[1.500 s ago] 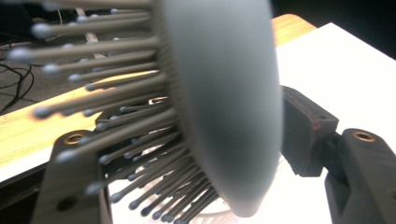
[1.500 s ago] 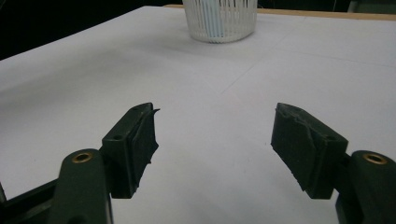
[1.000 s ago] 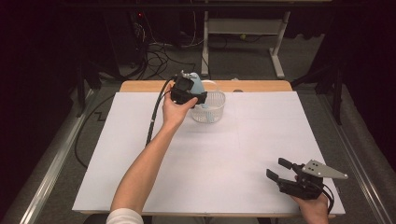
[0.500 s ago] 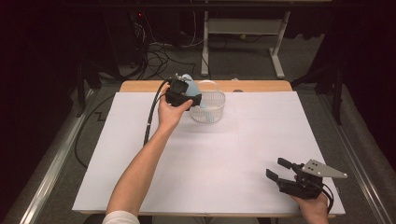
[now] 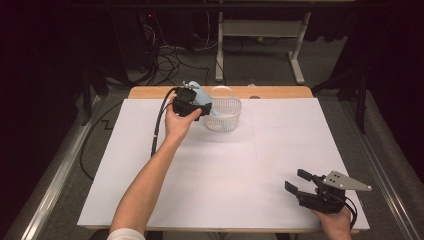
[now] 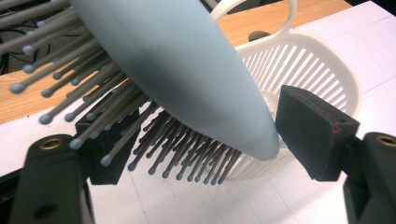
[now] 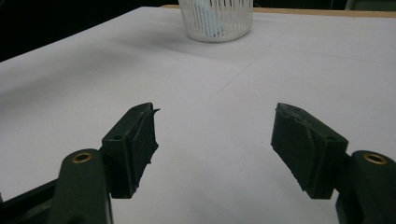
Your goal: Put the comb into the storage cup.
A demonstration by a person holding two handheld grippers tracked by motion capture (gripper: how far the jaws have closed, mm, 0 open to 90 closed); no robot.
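A light blue hairbrush with grey bristles leans on the rim of a white slatted basket at the table's far middle, its lower end inside the basket. My left gripper is at the basket's left side. In the left gripper view the hairbrush lies between the jaws above the basket. The left gripper has just been opening, and its right pad stands just off the brush's edge. My right gripper rests open and empty at the near right corner; its own view shows the same right gripper.
White paper covers the table, with a bare wooden strip along the far edge. A black cable trails from the left gripper down the left side. Beyond the table, floor cables and a metal frame stand in the dark.
The left hand has drawn slightly to the left and nearer, away from the basket, with the brush still between its jaws. The right gripper has not moved.
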